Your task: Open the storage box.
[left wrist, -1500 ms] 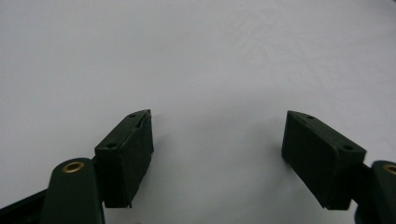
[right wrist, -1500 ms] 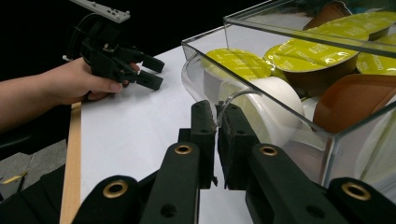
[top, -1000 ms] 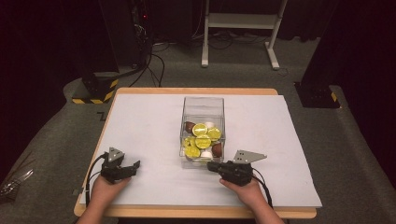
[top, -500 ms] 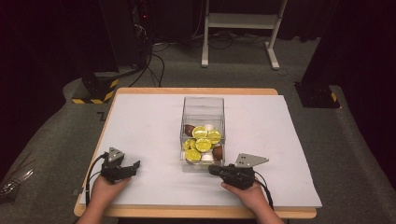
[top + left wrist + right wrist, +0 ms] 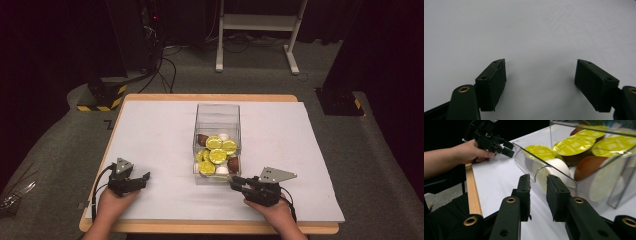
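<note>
Right gripper (image 5: pixel 537 195): jaws a narrow gap apart, just been opening, nothing between them; the pads stand just short of the near wall of the clear box (image 5: pixel 217 116). The box sits mid-table on the white sheet (image 5: pixel 150 130) and holds coffee capsules (image 5: pixel 217 156), most with yellow lids, some brown or white. Left gripper (image 5: pixel 540 82): jaws wide apart and empty over bare sheet, well left of the box. Judgement: to take a capsule cleanly, the right gripper should rise above the rim, spread wider than a lid, and descend on one top capsule without nudging the wall.
</note>
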Tool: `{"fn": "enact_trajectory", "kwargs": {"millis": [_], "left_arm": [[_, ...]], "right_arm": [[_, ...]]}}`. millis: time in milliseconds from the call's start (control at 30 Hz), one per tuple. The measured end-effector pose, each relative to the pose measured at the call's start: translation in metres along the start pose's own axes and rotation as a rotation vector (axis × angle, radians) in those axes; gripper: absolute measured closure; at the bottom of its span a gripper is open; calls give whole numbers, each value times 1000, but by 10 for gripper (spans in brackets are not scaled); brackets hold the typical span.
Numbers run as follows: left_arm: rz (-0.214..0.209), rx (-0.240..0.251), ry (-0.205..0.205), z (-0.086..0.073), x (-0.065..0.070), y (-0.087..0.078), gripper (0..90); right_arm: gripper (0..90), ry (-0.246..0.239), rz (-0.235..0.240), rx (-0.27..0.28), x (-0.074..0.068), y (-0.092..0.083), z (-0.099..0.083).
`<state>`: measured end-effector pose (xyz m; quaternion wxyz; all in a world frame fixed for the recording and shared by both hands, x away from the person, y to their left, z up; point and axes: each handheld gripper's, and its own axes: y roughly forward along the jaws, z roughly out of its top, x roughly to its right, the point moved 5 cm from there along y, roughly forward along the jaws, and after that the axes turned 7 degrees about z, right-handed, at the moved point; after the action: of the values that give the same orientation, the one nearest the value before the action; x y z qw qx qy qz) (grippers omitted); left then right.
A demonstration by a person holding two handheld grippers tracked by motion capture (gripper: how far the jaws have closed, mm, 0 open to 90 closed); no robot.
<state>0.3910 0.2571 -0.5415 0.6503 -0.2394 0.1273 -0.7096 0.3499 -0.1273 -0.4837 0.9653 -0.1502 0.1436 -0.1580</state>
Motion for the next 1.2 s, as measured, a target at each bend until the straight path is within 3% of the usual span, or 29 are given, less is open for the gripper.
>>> {"fn": "enact_trajectory", "kwargs": {"millis": [67, 100, 133, 167, 300, 367, 433, 467, 500, 600, 767, 867, 967, 1033, 1200], "left_arm": [[-7, 4, 13, 0, 0, -1, 274], [-16, 14, -8, 0, 3, -1, 300], [-19, 3, 21, 0, 2, -2, 325], [-25, 17, 2, 0, 4, -2, 347], [-35, 12, 8, 0, 8, -3, 447], [-47, 21, -8, 0, 13, -3, 491], [-73, 23, -18, 1, 21, -4, 534], [-83, 19, 4, 1, 25, -5, 560], [-93, 35, -10, 3, 32, -5, 585], [-109, 51, 20, 7, 50, -7, 657], [-130, 84, 76, 11, 82, -4, 747], [-173, 91, 31, 14, 102, -2, 775], [-204, 88, 41, 10, 126, 2, 789], [-227, 93, 25, 9, 140, 4, 791], [-259, 102, -8, 9, 158, 5, 812]], "right_arm": [[743, 7, -22, 17, 2, -8, 0], [756, 10, -39, 26, 3, -12, 0], [764, 9, -63, 34, 5, -16, -1], [770, 10, -79, 40, 7, -19, -1], [794, 17, -188, 48, 17, -30, -3], [800, 22, -234, 42, 21, -32, -5], [800, 38, -295, 37, 27, -32, -7], [799, 57, -310, 41, 30, -32, -7], [791, 70, -335, 40, 32, -32, -8], [782, 104, -392, 26, 38, -28, -8], [744, 96, -426, -32, 43, -13, -2], [756, 97, -469, -31, 46, -8, 3], [777, 113, -483, -32, 49, -2, 4], [794, 111, -491, -46, 50, 2, 2], [808, 99, -485, -63, 49, 12, -1]]}}
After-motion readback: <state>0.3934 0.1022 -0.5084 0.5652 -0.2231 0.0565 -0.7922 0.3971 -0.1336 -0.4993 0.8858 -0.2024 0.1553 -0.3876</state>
